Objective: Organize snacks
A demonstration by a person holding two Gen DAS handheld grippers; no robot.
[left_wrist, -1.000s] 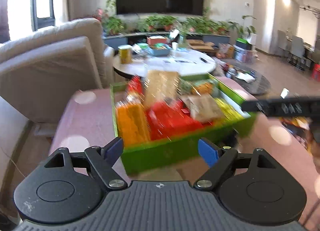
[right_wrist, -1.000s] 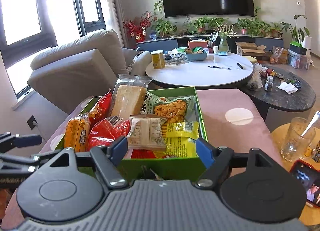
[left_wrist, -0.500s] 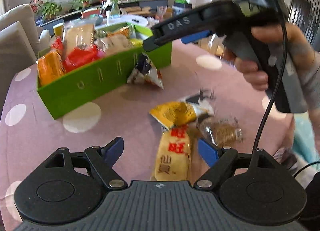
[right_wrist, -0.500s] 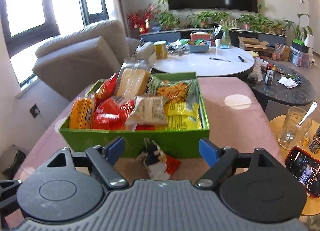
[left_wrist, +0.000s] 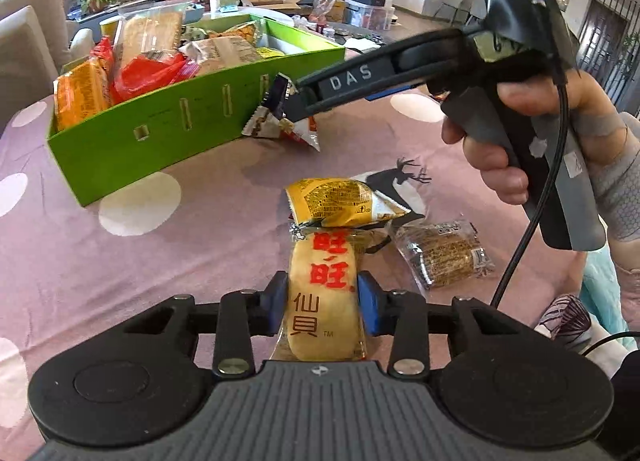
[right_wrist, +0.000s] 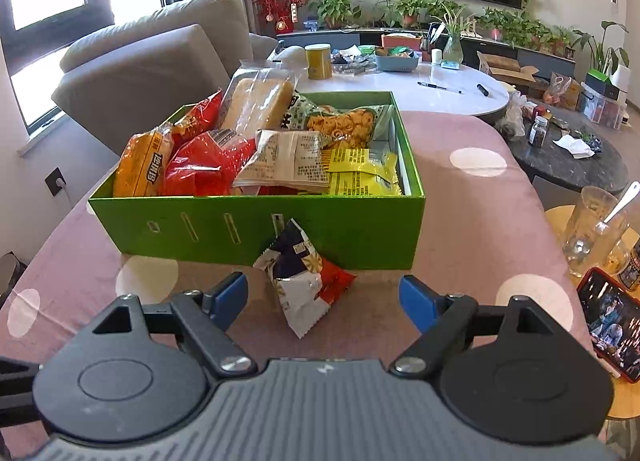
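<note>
Squeezing a yellow rice cracker pack (left_wrist: 323, 293) between its two blue pads, the left gripper (left_wrist: 323, 297) was shut tight on the pack, which lay on the pink spotted tablecloth (left_wrist: 120, 261). Just past that pack lay a yellow snack packet (left_wrist: 340, 203), touching its far end, and a clear-wrapped brown biscuit (left_wrist: 444, 255) sat just beside them on the right. Farther along, the right gripper (right_wrist: 323, 295) was held in a person's hand (left_wrist: 508, 133) with its jaws wide apart and nothing pinched. A small red, white and dark snack bag (right_wrist: 306, 279) stood between those open fingers, not touched by either pad, and leaned against the front wall of the green box (right_wrist: 360, 237). The box was full of snacks, with an orange pack (right_wrist: 142, 165), a red bag (right_wrist: 200, 165) and a yellow bag (right_wrist: 360, 173) inside. Behind the box stood a white round table (right_wrist: 420, 89) and a grey sofa (right_wrist: 160, 61).
</note>
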